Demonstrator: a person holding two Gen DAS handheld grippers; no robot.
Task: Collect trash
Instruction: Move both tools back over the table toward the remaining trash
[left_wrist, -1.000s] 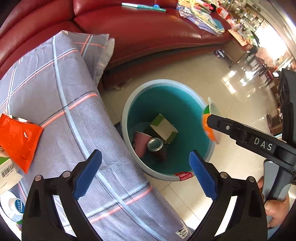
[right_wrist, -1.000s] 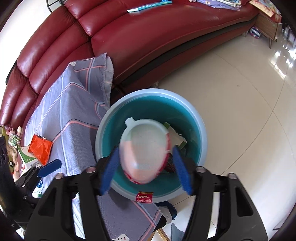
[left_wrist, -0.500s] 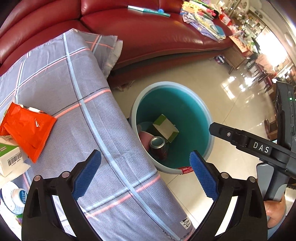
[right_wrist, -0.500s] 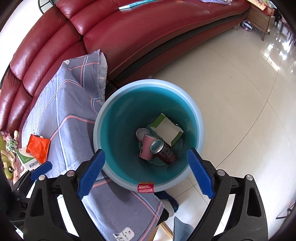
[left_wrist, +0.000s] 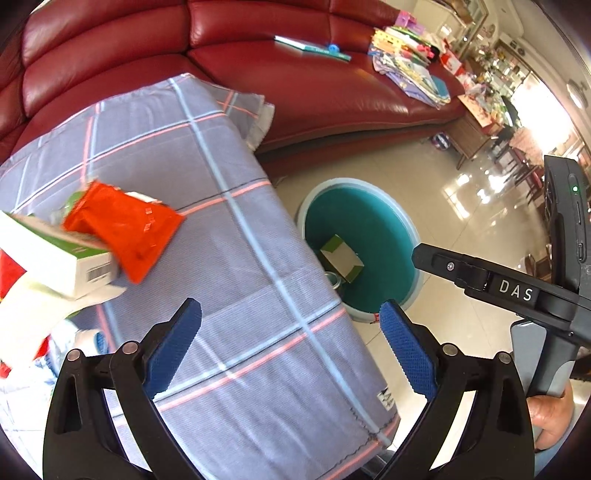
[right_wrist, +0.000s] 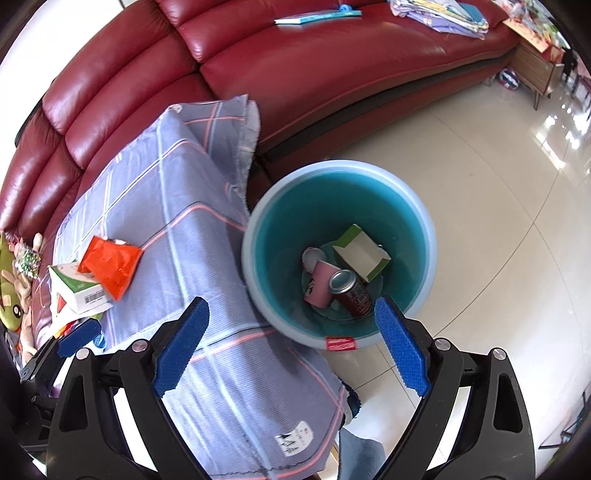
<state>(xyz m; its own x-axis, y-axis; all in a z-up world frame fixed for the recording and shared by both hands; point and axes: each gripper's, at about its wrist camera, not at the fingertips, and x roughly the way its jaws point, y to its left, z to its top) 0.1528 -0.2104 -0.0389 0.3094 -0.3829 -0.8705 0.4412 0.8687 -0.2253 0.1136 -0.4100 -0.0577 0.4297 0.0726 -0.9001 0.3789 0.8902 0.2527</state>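
Red leather sofa (right_wrist: 332, 74) curves round the back of a room with a glossy tiled floor (right_wrist: 498, 184), and in front of it stands a table under a grey plaid cloth (right_wrist: 177, 229). Just beside the cloth's edge, on the floor, sits the teal bin (right_wrist: 424, 236). Trash already lies at its bottom: a pink cup (right_wrist: 319, 282) on its side, a dark can (right_wrist: 352, 291) touching it, and a green-and-white box (right_wrist: 364, 256) tilted just behind them. More trash is on the cloth, well apart from the bin: an orange packet (right_wrist: 110, 266) lying partly over a white carton (right_wrist: 75, 291) with a barcode; in the left wrist view both are blurred. Further scraps at the table's near-left edge are too blurred to tell.

The right gripper (right_wrist: 291, 339) hangs above the bin's near rim and the cloth's corner, pointing steeply down, its blue pads (right_wrist: 400, 349) spread wide with nothing between them. The left gripper (left_wrist: 291, 347) hovers over the cloth, its jaws equally wide and empty. In the left wrist view the right gripper's black finger reaches in from the right edge, with a hand (left_wrist: 550, 421) gripping its handle below. On the sofa seat lie a thin book (right_wrist: 317, 16) and a pile of papers (left_wrist: 410, 70). A plush toy (right_wrist: 14, 295) rests at the far left.
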